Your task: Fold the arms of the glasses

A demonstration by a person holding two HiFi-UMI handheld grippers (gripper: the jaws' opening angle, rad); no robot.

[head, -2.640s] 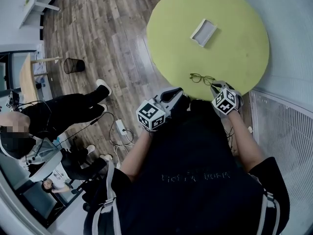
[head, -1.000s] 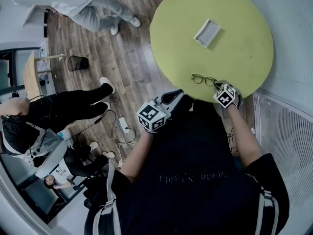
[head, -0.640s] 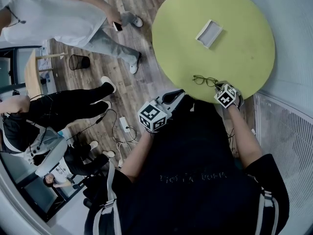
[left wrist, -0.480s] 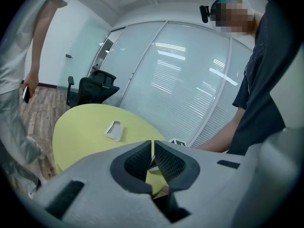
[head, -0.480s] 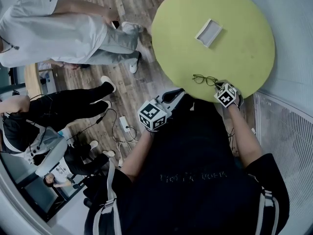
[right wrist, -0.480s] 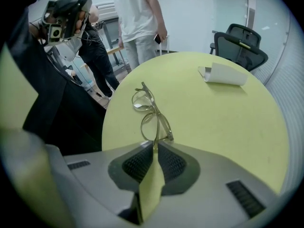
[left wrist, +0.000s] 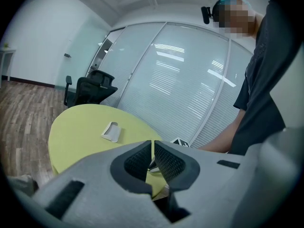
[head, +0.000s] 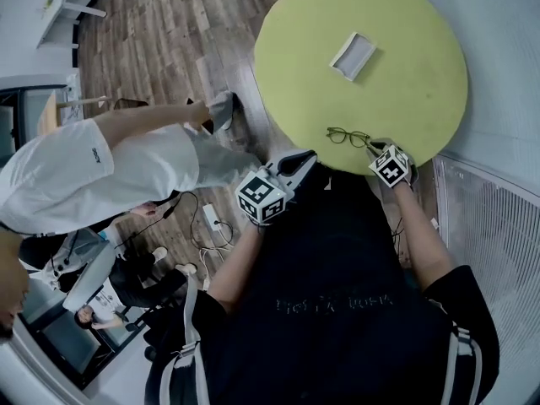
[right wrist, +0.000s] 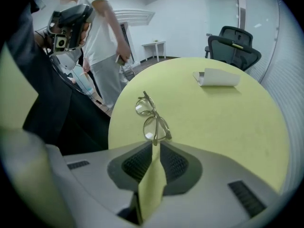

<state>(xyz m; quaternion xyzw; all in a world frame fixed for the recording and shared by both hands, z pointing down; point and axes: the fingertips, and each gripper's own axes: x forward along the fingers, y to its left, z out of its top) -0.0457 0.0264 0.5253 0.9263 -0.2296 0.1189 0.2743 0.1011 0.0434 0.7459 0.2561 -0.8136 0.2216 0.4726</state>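
The fingers of my right gripper are drawn in to a narrow slit, and the near end of the thin-framed, round-lensed glasses sits caught right at their tips, so I read this gripper as closed on the frame's end. From there the glasses run away from me, standing upright on their rims, one lens behind the other. In the head view the same gripper meets the right end of the glasses, which lie close to the near edge of the round yellow-green counter. On my left gripper the fingers are pressed together with only a hairline between the tips and nothing in them. In the head view it hangs just off the counter's near edge, left of the glasses and apart from them. Further out, a small white rectangular tray rests around the middle of the counter, well apart from the glasses; the right gripper view shows it on the far side. A black office chair stands beyond the counter's far edge. A person in a white shirt is on the brown wooden floor to the left of the counter.
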